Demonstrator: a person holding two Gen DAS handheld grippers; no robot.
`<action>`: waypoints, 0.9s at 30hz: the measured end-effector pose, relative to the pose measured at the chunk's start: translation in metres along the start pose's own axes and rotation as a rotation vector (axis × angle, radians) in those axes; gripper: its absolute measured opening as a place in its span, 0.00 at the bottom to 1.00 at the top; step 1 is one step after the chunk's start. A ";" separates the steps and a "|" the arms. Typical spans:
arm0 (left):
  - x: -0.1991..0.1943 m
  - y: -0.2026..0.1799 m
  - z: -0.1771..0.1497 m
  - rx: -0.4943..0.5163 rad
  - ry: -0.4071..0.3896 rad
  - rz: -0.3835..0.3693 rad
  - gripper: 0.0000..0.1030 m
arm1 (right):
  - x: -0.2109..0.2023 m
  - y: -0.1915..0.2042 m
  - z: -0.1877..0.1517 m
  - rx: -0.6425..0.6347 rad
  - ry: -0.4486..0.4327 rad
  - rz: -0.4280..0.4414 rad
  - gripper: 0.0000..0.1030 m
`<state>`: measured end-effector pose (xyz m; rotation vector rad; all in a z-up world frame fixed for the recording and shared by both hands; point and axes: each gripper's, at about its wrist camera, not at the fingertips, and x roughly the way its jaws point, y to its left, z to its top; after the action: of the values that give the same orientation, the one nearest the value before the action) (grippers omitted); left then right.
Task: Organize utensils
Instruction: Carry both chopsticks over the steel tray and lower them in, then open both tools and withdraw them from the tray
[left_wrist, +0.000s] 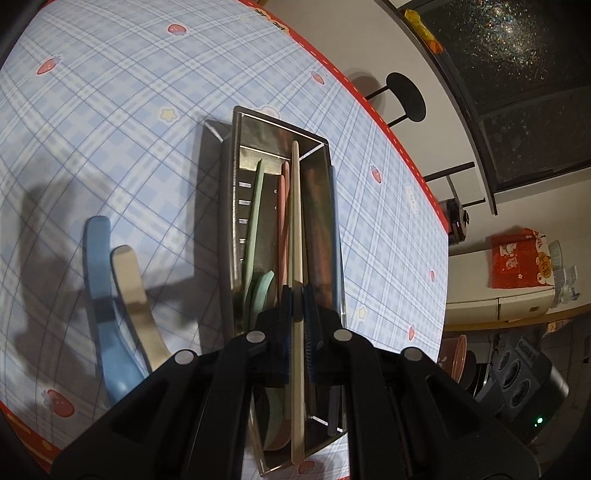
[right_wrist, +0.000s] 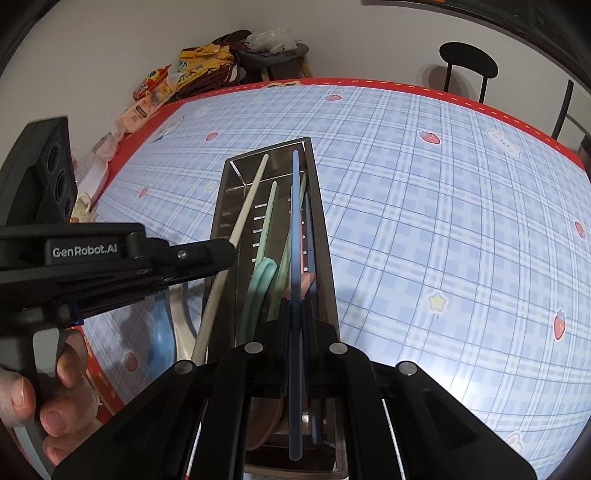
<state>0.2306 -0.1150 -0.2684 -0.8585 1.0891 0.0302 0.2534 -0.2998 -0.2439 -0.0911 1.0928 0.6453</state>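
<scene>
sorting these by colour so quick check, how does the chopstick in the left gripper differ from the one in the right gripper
The left gripper holds a cream chopstick; the right gripper holds a blue chopstick. The cream chopstick's far tip rests near the left corner of the metal tray, while the blue chopstick's tip points nearer the tray's right side. Both are slim and straight, each clamped partway along, lying lengthwise over the tray.
</scene>
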 end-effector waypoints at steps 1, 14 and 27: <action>0.002 -0.001 0.000 0.005 0.004 0.004 0.10 | 0.000 -0.001 0.000 -0.004 0.003 -0.004 0.06; -0.010 -0.007 0.008 0.053 -0.020 -0.011 0.52 | -0.016 0.001 0.003 -0.002 -0.014 -0.044 0.33; -0.083 0.022 0.006 0.154 -0.107 0.170 0.94 | -0.055 0.032 -0.019 -0.042 -0.113 -0.044 0.94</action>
<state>0.1851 -0.0647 -0.2150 -0.6182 1.0475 0.1312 0.2054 -0.3052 -0.1983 -0.1140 0.9664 0.6266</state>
